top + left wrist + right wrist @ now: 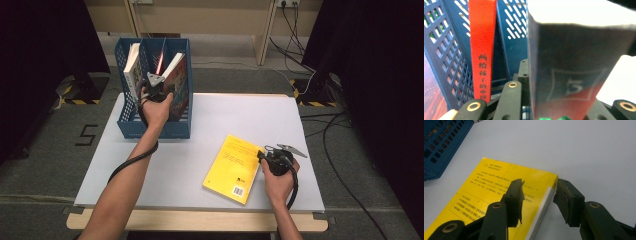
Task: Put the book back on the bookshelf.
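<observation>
My left gripper [156, 89] reaches into the blue file rack [129, 127] at the back left. It is shut on a thick dark book [574, 62] with a "5" on its spine, and the book fills the gap between the jaws. In the high view this is the book with the colourful cover [178, 80], leaning in the rack's right side. A yellow book [232, 162] lies flat on the white table, front right. My right gripper [540, 192] stands open over its corner: one jaw above the yellow cover [486, 190], the other just outside the page edge.
A thin red book [482, 50] stands upright in the rack left of the held one. A white book [131, 67] leans in the rack's left slot. The white tabletop [250, 115] ends in a wooden front edge. Cables lie on the floor at the right.
</observation>
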### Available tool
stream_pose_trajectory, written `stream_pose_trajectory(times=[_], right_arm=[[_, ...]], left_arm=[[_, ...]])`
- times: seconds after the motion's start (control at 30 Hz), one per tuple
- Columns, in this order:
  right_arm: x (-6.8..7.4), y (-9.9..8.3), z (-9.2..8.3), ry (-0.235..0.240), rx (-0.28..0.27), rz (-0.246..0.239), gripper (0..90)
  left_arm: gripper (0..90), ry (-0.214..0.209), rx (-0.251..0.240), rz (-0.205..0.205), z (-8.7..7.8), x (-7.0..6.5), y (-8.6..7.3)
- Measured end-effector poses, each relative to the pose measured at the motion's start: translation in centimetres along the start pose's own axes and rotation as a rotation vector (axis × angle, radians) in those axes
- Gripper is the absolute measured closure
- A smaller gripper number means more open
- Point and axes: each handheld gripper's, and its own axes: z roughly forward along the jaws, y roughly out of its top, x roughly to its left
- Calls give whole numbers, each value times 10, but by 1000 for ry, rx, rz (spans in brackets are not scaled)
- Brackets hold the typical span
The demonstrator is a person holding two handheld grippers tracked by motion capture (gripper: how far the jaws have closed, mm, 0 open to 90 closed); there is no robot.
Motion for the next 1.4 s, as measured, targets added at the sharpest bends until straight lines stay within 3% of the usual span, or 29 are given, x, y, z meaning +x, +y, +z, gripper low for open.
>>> stream_pose_trajectory(times=[0.37,0.7,0.97,1.2,1.3,1.4], right_arm=[[0,0,2,1,0,-3,572],[1,1,1,-1,4,14,573],[0,0,2,2,-4,-10,573],[2,0,2,5,3,-5,571],[2,-1,2,3,4,-4,569],[1,-1,2,1,2,-9,568]], left_arm=[[748,10,-25,-6,10,-1,4],[746,72,-68,-10,21,-5,0],[742,111,-74,1,26,-6,0],[712,90,-84,10,21,-6,1],[700,83,-99,6,12,-6,4],[699,79,-96,27,4,-6,5]])
